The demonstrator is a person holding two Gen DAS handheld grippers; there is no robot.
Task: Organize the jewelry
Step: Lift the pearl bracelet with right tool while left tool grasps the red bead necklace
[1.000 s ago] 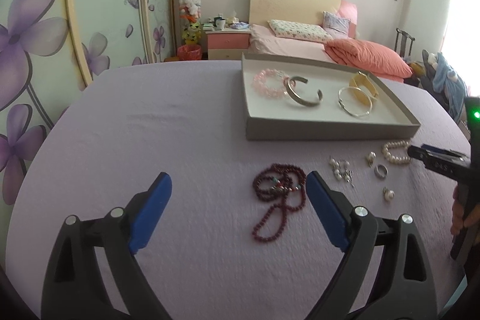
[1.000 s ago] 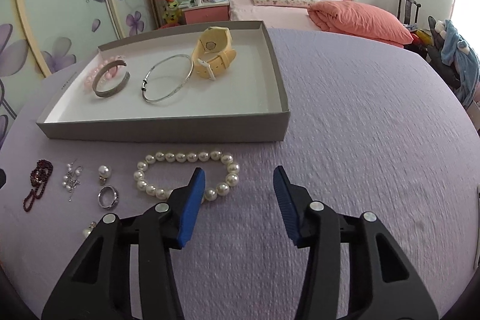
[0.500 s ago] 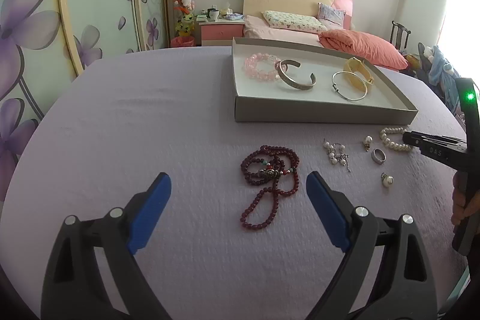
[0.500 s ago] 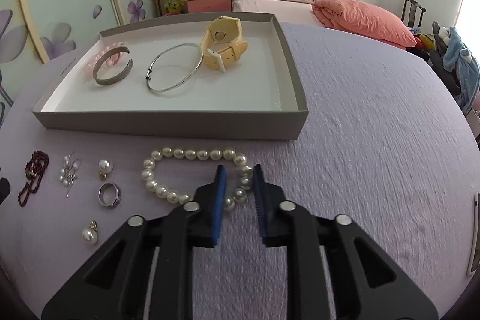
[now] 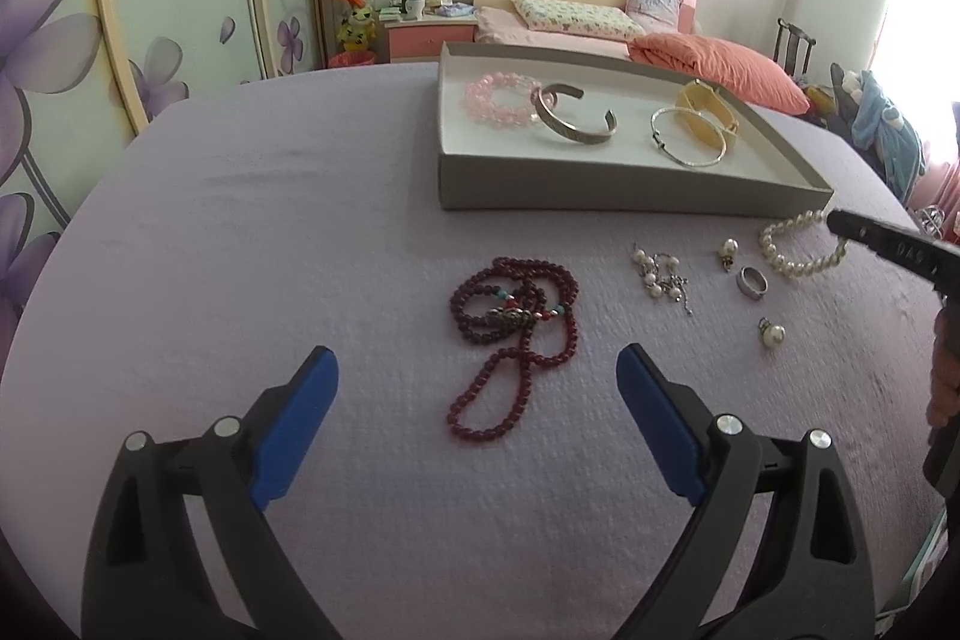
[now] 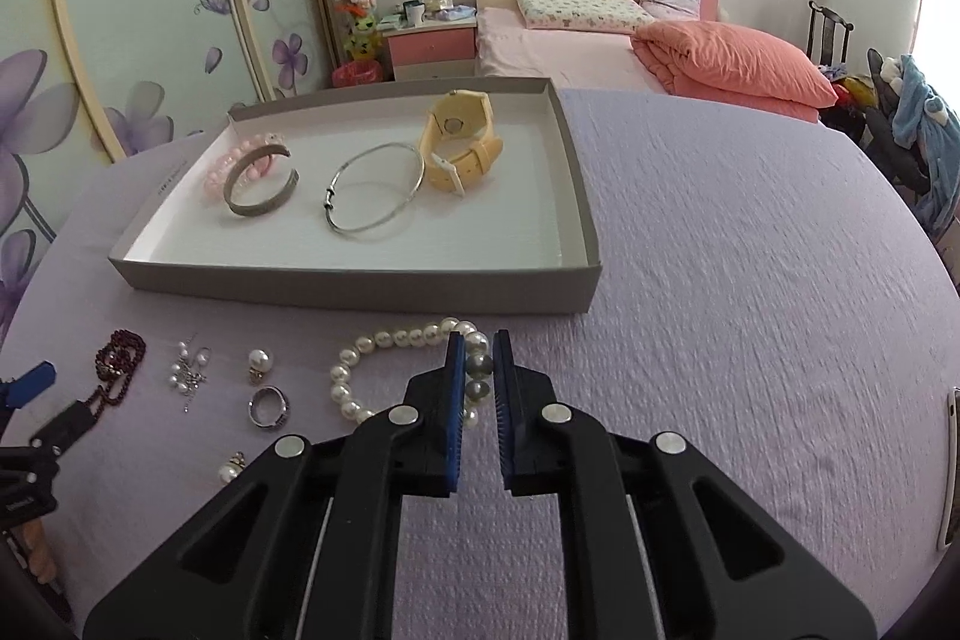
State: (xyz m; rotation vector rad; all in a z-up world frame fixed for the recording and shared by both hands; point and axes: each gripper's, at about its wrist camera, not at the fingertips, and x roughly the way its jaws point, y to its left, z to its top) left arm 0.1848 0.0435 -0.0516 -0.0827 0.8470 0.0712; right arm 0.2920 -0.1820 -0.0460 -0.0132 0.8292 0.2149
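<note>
My right gripper (image 6: 478, 367) is clamped on the pearl bracelet (image 6: 384, 340) — two beads sit pinched between its blue pads, just near of the grey tray (image 6: 360, 289). My left gripper (image 5: 477, 421) hangs with its jaws spread wide and nothing in them, the dark red bead necklace (image 5: 516, 334) lying between and just beyond its fingers on the lilac cloth (image 5: 270, 220). In the tray I see a pink bead bracelet (image 6: 240, 160), a silver cuff (image 6: 261, 196), a thin bangle (image 6: 375, 196) and a yellow watch (image 6: 459, 142) — loose earrings (image 6: 191, 373) and a ring (image 6: 268, 405) stay outside, left of the pearls.
</note>
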